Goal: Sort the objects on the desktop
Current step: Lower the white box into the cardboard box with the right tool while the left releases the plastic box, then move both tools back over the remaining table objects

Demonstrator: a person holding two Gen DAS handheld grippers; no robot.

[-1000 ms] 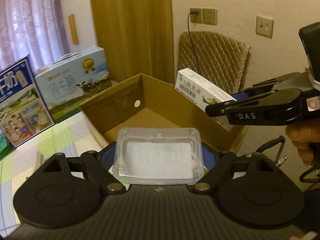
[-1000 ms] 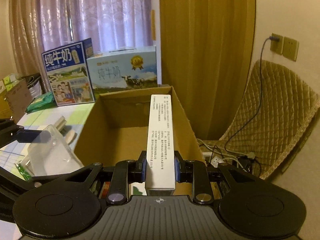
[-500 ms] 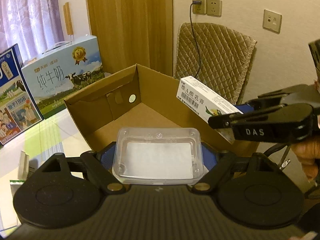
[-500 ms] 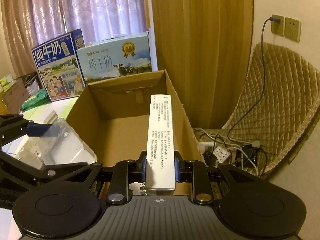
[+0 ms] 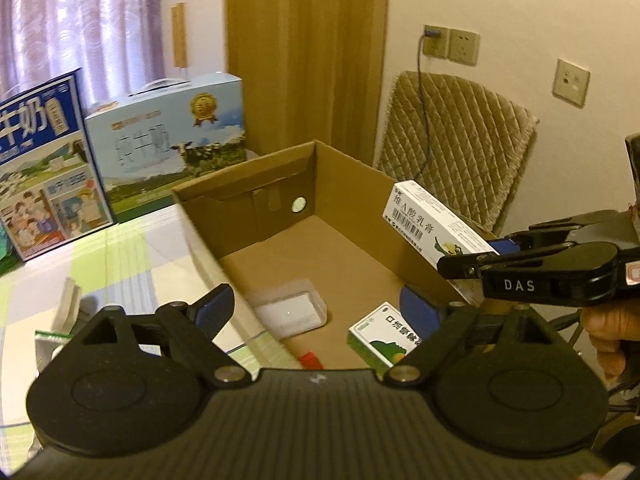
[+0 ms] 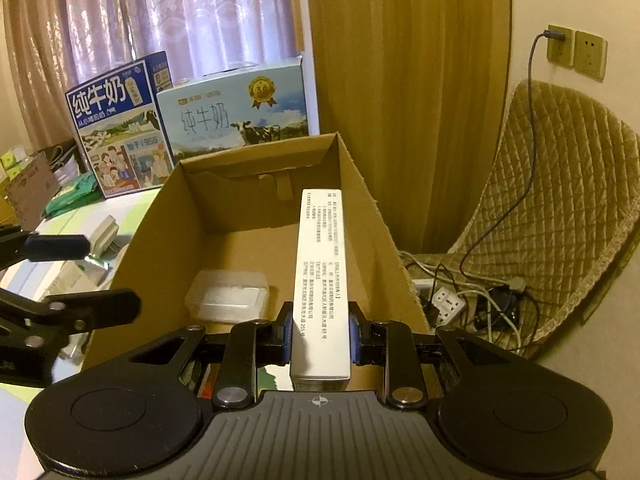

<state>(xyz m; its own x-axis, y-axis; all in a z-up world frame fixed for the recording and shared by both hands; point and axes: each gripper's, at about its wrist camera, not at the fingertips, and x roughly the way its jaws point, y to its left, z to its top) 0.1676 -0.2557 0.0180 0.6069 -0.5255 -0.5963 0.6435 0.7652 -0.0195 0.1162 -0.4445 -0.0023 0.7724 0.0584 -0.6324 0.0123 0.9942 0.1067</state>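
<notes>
curtains and two milk cartons stand behind your table [image 5: 120, 264]. your left hand-held gripper [image 5: 316, 312] is apart above the open brown cardboard box [image 5: 344, 184], where the clear plastic case [image 5: 290, 312] lies. your right hand-held gripper [image 6: 319, 330] clamps the long white carton [image 6: 320, 276]; next, lower it inside and release.

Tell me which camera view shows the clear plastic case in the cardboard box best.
The right wrist view: the clear plastic case lies whole and unobstructed on the cardboard box floor. The left wrist view shows it too, partly cut off by the box's near wall.
</notes>
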